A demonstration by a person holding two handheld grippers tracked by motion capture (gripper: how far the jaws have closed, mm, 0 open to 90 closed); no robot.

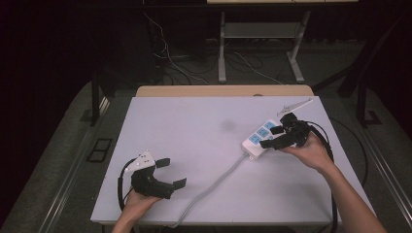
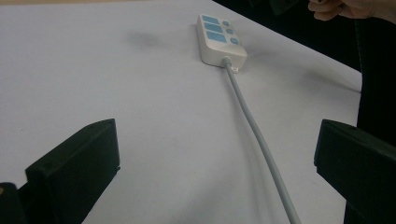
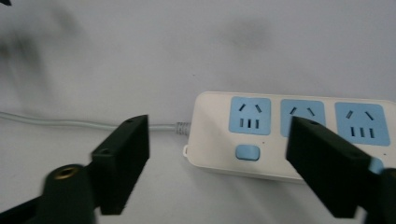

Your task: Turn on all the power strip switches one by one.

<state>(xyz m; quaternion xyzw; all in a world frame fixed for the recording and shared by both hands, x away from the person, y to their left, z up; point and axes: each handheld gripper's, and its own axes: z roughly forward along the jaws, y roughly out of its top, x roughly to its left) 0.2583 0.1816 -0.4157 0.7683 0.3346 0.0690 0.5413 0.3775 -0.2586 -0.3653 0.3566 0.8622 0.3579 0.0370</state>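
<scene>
My right gripper (image 1: 278, 136) hovers, jaws spread, over the near end of the white power strip (image 1: 258, 138) at the table's (image 1: 194, 126) right side; my left gripper (image 1: 171, 173) rests open, well apart; I should straddle the strip squarely, clear of its grey cord (image 1: 218, 180).

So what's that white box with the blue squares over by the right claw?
It is a power strip: a white, plastic-looking bar with three blue socket panels, each with a small blue button beside it. It lies flat near the table's right edge, sockets up. A grey cord runs from one end toward the near edge. The open right claw hovers at it.
</scene>
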